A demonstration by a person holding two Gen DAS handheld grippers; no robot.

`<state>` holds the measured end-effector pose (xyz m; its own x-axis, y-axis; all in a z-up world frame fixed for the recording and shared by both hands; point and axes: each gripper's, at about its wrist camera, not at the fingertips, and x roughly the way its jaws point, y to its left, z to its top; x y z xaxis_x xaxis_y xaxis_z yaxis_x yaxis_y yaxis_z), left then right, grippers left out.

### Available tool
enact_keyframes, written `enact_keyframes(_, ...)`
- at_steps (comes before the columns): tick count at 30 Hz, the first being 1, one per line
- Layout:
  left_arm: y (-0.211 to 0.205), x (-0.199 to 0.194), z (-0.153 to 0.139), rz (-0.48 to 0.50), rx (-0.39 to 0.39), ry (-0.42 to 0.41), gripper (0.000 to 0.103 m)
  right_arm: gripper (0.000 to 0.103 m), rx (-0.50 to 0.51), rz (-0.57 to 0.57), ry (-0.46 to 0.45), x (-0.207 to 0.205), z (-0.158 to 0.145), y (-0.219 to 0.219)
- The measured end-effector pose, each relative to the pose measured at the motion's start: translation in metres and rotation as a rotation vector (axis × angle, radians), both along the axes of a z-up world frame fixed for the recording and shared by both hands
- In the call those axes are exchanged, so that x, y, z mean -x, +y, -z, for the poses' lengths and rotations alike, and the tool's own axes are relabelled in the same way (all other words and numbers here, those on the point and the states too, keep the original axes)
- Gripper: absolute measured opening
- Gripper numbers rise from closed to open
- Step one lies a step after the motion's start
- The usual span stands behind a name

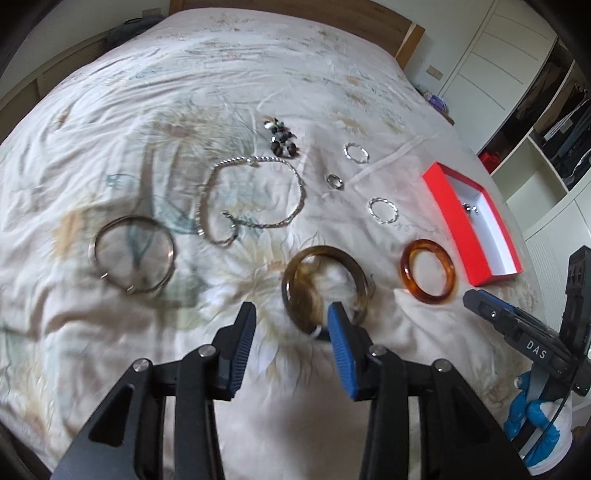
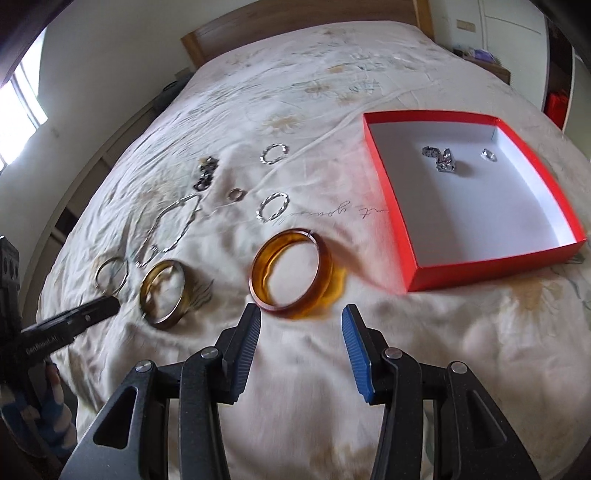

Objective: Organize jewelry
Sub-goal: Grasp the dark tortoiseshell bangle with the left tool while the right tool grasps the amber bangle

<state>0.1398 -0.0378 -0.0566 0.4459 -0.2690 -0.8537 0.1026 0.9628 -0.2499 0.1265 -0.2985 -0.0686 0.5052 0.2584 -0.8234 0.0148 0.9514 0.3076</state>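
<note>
My left gripper (image 1: pixel 293 308) is open low over the bedspread, and its right fingertip overlaps the near rim of a brown bangle (image 1: pixel 291 295) without pinching it. My right gripper (image 2: pixel 301 312) is open too, with nothing between its fingers. An amber bangle (image 2: pixel 255 284) lies flat just beyond its tips. A red box (image 2: pixel 495 271) with a white inside sits at the right and holds small silver pieces (image 2: pixel 443 160). A silver chain (image 1: pixel 301 188), a thin silver hoop (image 1: pixel 129 220), two twisted rings (image 1: pixel 370 210), a small ring (image 1: pixel 334 181) and a dark bead piece (image 1: pixel 280 138) lie on the cover.
All this lies on a bed with a pale flowered cover (image 1: pixel 184 92) and a wooden headboard (image 2: pixel 295 26) at the far end. White cupboards and open shelves (image 1: pixel 554 155) stand to the right. A hand in a blue and white glove (image 1: pixel 524 417) holds the right gripper.
</note>
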Motion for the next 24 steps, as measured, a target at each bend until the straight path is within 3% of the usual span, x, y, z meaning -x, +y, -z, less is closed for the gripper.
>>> enact_keyframes(8,-0.008,-0.029,0.030,-0.008,-0.032,0.026,0.038,0.046,-0.022,0.031,0.022,-0.024,0.024,0.004)
enact_keyframes(16,-0.011,-0.034,0.045,-0.015,-0.058,0.026,0.036,0.043,0.029,0.038,0.027,-0.038,0.040,0.008)
enact_keyframes(21,-0.011,-0.033,0.047,-0.031,-0.078,0.013,0.012,0.030,0.060,0.037,0.017,-0.038,0.041,0.008)
enact_keyframes(24,-0.011,-0.030,0.043,-0.034,-0.085,0.003,0.010,0.023,0.065,0.030,0.013,-0.037,0.038,0.007)
